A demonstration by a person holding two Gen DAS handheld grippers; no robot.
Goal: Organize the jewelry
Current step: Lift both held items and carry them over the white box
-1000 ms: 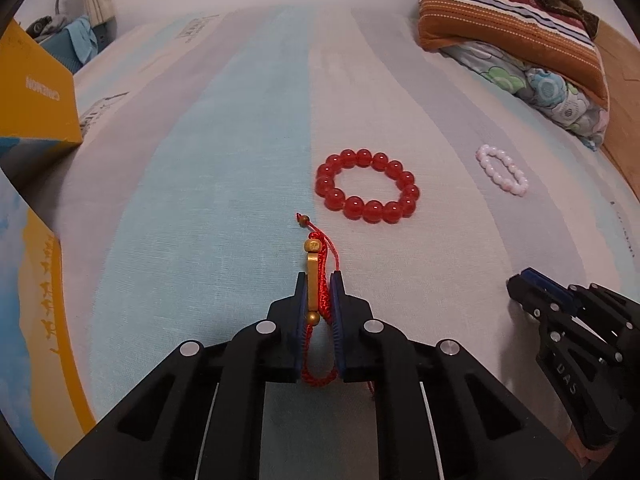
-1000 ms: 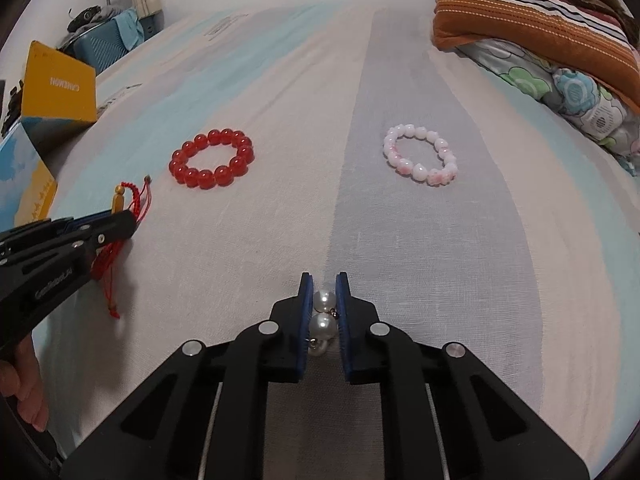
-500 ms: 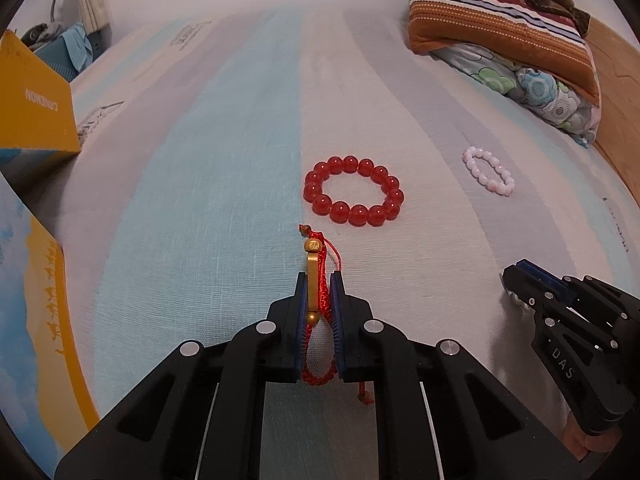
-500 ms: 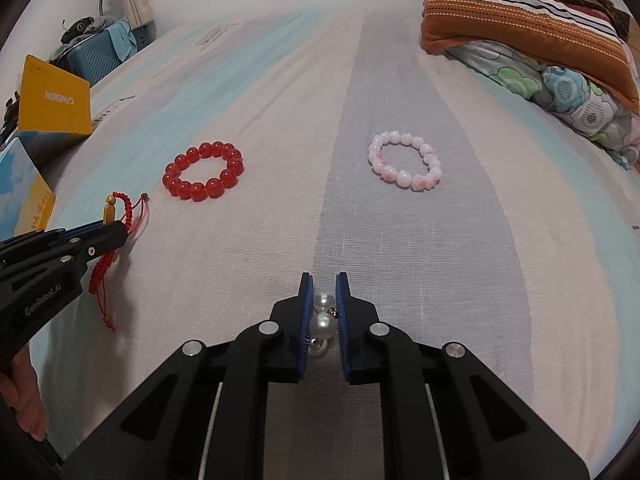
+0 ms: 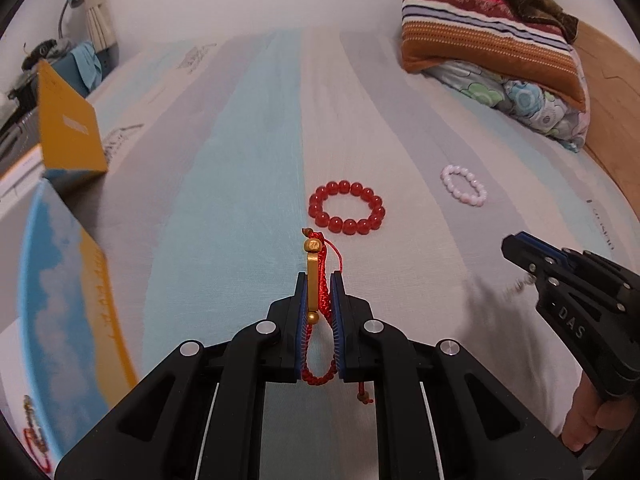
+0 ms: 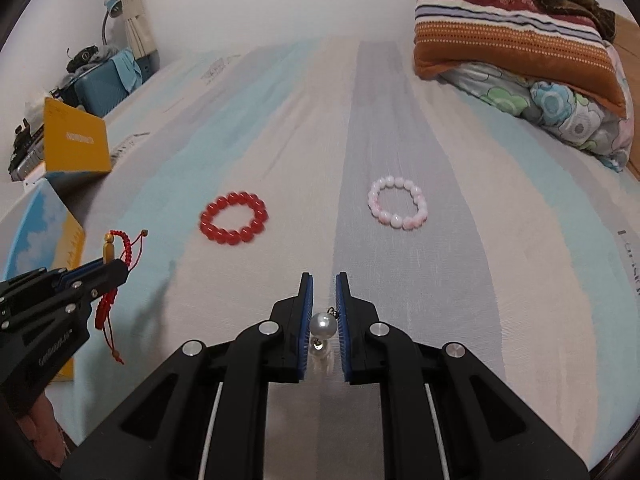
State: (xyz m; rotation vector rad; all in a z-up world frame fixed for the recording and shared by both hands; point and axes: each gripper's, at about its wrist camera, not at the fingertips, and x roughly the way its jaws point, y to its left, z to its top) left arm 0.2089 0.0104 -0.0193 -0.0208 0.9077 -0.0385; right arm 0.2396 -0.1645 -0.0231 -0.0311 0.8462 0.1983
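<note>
Striped bedsheet point(image 5: 248, 160); round glossy red beads point(image 5: 346, 213).

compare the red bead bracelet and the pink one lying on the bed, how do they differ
The red bead bracelet is a deep glossy red; the pink bracelet is pale, with whitish and pink beads. The red bead bracelet lies nearer the left gripper, the pink bracelet farther right, on a grey stripe of the sheet. Both are closed rings of round beads lying flat and untouched on the bed.

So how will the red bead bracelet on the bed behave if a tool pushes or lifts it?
The red bead bracelet is a loop of round, glossy beads, so it would probably slide or bunch rather than stay stiff. Lifted by one side, it would likely sag. The beads may slip between the tool's pads.
</note>
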